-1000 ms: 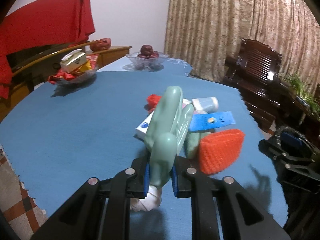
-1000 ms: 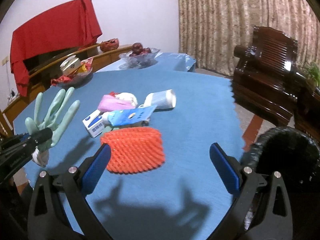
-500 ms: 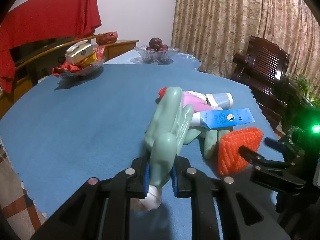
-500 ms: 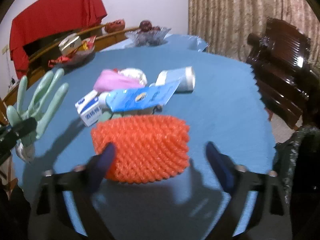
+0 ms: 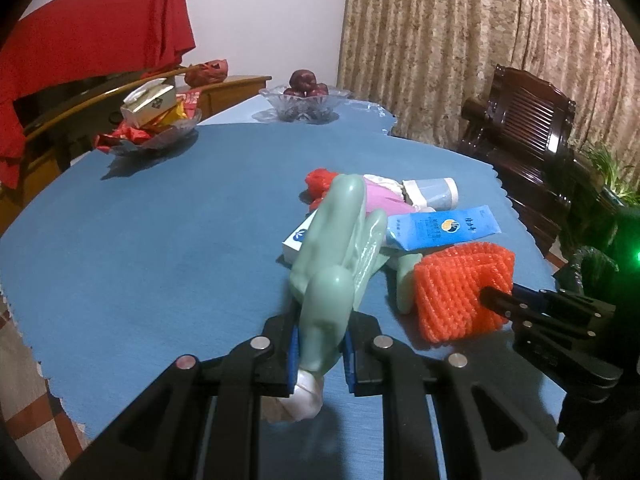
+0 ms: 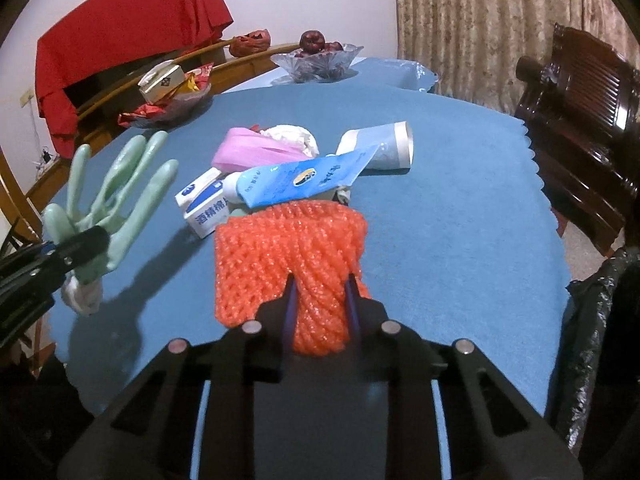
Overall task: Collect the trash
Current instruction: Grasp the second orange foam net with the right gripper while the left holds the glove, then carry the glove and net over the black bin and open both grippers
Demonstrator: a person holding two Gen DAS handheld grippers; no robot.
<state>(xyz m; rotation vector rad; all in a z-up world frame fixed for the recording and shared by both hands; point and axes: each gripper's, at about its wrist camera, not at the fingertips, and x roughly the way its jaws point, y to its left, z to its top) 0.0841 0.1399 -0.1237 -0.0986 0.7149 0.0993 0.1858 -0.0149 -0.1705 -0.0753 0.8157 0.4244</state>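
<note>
A pale green rubber glove (image 5: 340,248) stands up from my left gripper (image 5: 320,344), which is shut on its cuff above the blue tablecloth (image 5: 160,240). The right wrist view shows the same glove (image 6: 116,200) at the left. My right gripper (image 6: 320,292) is closing its jaws on an orange foam net (image 6: 288,240), and the pads pinch its near edge. Behind the net lies a pile of trash: a blue tube (image 6: 304,180), a white box (image 6: 204,208), a pink wrapper (image 6: 252,152) and a white paper cup (image 6: 384,148).
A black bin bag (image 6: 600,320) hangs past the table's right edge. A glass fruit bowl (image 5: 304,100) and a snack dish (image 5: 152,128) stand at the far side. A dark wooden chair (image 5: 528,128) is on the right.
My right gripper moved forward and down over the orange foam net and closed from wide open onto it. The left gripper kept still with the glove.
</note>
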